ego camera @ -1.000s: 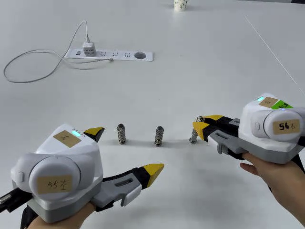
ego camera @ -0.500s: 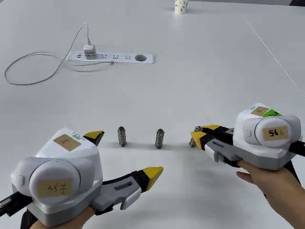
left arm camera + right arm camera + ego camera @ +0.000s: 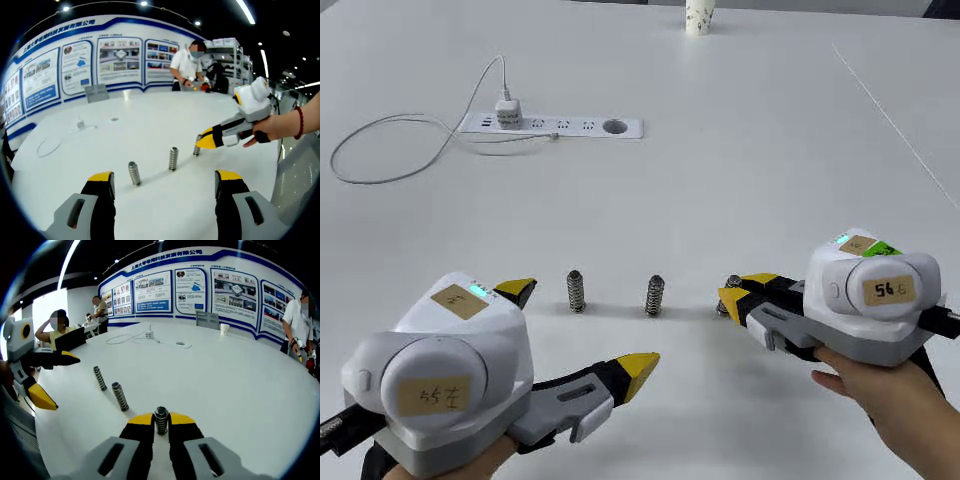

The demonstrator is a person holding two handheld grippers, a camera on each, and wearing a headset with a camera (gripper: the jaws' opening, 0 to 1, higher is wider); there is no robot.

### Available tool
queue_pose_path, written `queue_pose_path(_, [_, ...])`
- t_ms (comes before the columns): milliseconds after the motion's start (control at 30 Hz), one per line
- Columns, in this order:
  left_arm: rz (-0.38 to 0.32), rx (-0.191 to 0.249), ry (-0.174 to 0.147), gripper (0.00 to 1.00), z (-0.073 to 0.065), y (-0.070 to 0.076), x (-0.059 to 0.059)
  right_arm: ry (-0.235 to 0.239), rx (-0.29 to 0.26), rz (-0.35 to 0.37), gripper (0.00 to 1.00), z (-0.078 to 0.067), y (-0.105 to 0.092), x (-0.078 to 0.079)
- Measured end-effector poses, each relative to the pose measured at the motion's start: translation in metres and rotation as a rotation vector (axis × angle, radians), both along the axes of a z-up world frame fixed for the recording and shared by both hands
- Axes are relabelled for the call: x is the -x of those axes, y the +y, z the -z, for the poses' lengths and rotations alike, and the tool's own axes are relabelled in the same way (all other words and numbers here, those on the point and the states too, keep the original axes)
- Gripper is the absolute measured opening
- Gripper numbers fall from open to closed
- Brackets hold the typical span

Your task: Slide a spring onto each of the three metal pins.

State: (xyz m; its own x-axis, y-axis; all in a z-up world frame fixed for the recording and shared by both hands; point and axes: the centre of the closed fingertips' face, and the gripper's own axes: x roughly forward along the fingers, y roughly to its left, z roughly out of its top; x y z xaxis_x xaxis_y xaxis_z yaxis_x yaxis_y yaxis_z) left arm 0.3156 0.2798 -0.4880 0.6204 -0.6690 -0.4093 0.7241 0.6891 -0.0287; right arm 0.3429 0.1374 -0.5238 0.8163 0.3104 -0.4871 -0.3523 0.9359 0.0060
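Note:
Three upright pins stand in a row on the white table (image 3: 720, 180). The left pin's spring (image 3: 576, 291) (image 3: 133, 173) (image 3: 99, 378) and the middle pin's spring (image 3: 654, 295) (image 3: 173, 158) (image 3: 119, 395) sit free on their pins. My right gripper (image 3: 731, 292) (image 3: 160, 421) is shut on the third spring (image 3: 160, 419) (image 3: 197, 148) at the right pin, which its yellow tips mostly hide in the head view. My left gripper (image 3: 578, 326) (image 3: 164, 176) hangs open in front of the left and middle springs, holding nothing.
A white power strip (image 3: 550, 123) with a plugged charger and looped cable lies at the far left of the table. A paper cup (image 3: 697, 16) stands at the far edge. People stand and sit beyond the table in the gripper views.
My right gripper has come down with the third spring, which now sits lower around the right pin. The left gripper has barely moved.

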Motion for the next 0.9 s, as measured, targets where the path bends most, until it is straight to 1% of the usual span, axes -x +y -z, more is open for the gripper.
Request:
queue_pose_path(67, [0.000,-0.001,-0.001,0.84,0.000,0.000,0.000,0.003,0.000,-0.003,0.13,0.000,0.000,0.001])
queue_pose_path(133, [0.001,-0.008,-0.001,0.84,0.000,0.001,0.000,0.000,0.006,-0.003,0.18,-0.001,0.000,0.002])
queue_pose_path(200, [0.000,-0.009,0.000,0.84,0.000,0.002,-0.001,0.000,-0.004,-0.019,0.19,-0.004,0.002,0.005])
queue_pose_path(367, [-0.009,-0.006,0.001,0.84,-0.001,0.004,-0.002,-0.003,-0.021,-0.014,0.22,-0.010,0.001,0.009])
queue_pose_path(400, [-0.009,-0.006,0.001,0.84,-0.002,0.004,-0.002,-0.001,-0.024,-0.012,0.24,-0.011,0.001,0.010])
queue_pose_path(433, [-0.009,-0.005,0.002,0.84,-0.002,0.004,-0.002,0.012,-0.038,-0.006,0.26,-0.011,0.001,0.012])
queue_pose_path(500, [-0.008,-0.005,0.002,0.84,-0.003,0.005,-0.002,0.018,-0.059,-0.004,0.29,-0.012,0.002,0.014])
queue_pose_path(600, [-0.006,0.002,0.001,0.84,-0.004,0.006,-0.003,0.027,-0.065,-0.006,0.33,-0.014,0.002,0.019])
queue_pose_path(667, [-0.003,0.006,0.011,0.84,-0.004,0.007,-0.003,0.032,-0.069,-0.010,0.36,-0.016,0.003,0.022])
queue_pose_path(767, [0.001,0.003,0.007,0.85,-0.005,0.008,-0.003,0.046,-0.076,-0.023,0.42,-0.018,0.005,0.027])
queue_pose_path(900, [0.007,0.006,0.010,0.87,-0.007,0.011,-0.003,0.058,-0.082,-0.035,0.49,-0.021,0.006,0.033])
